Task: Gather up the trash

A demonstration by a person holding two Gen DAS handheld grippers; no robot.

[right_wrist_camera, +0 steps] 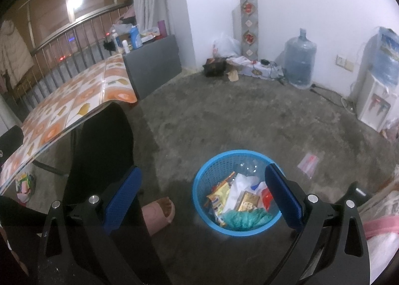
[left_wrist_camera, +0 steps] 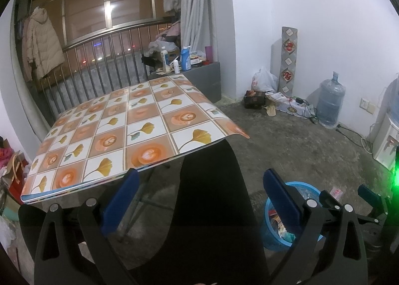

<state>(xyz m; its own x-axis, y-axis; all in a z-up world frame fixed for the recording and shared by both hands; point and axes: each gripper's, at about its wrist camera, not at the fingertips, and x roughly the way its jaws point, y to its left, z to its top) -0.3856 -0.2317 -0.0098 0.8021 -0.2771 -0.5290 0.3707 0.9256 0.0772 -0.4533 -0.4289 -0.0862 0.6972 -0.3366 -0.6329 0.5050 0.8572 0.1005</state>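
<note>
Beside the table (left_wrist_camera: pixel 139 120):
Left gripper (left_wrist_camera: pixel 199 200): hovering with jaws spread, gripping nothing.
Right gripper (right_wrist_camera: pixel 203 195): hanging released, empty.
Blue basket (right_wrist_camera: pixel 212 160): sitting on the floor, holding wrappers (right_wrist_camera: pixel 220 196).

Both tools match: the left gripper (left_wrist_camera: pixel 200 200) and right gripper (right_wrist_camera: pixel 203 196) each have matte black, Y-shaped arms with slotted cut-outs, round silver screws at the pivots, and flat blue textured pads (right_wrist_camera: pixel 122 197) lining the jaws. The person wears black trousers (right_wrist_camera: pixel 99 145) and a pink slipper (right_wrist_camera: pixel 159 215).
</note>
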